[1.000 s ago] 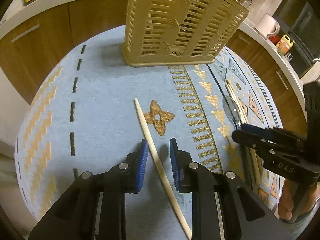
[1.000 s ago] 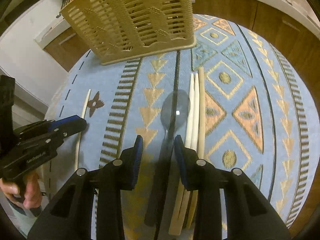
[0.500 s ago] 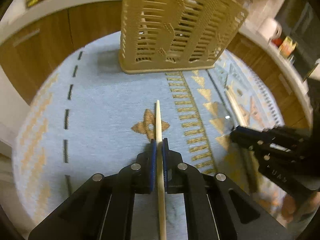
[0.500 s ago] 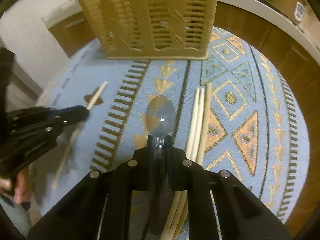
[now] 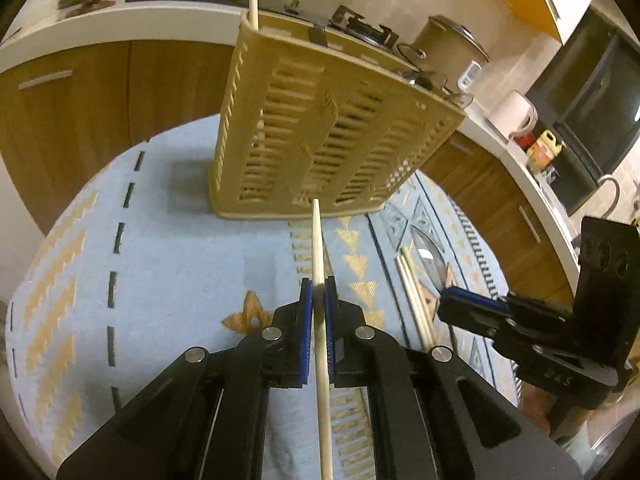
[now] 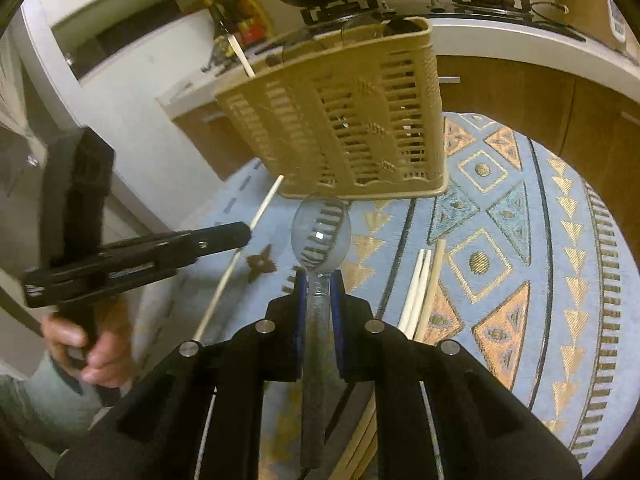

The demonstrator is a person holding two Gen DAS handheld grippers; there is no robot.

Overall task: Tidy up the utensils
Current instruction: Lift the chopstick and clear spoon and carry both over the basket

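**Both grippers loaded, next stop is the caddy**

We have one utensil in each tool. Left gripper [image 5: 316, 294] has its blue pads pressed onto a single wooden chopstick [image 5: 318, 240]; the stick runs straight up the centre of the left wrist view, tip pointing at the caddy base. Right gripper [image 6: 319, 280] is pinched on the neck of a clear plastic spoon [image 6: 321, 230], bowl forward, dead centre of the right wrist view.

We judge this the carry step: both items look clear of the cloth, nothing dropped in yet. Next move calls for getting each tip above the caddy rim and tilting the utensils closer to vertical before letting go.

Materials:
- Utensil caddy [image 5: 320, 128]: beige plastic, slotted walls, tall rectangular box, upper centre of both views. One chopstick already stands in its left end; dark items at the right end, can't tell what.
- Tablecloth [image 5: 180, 248]: pale blue woven fabric, gold and black geometric pattern.
- Spare chopsticks [image 6: 424, 288]: thin, smooth, pale wood, lying together on the cloth right of centre.

Spoon is glossy and slick, so we expect it could pivot in the pads.
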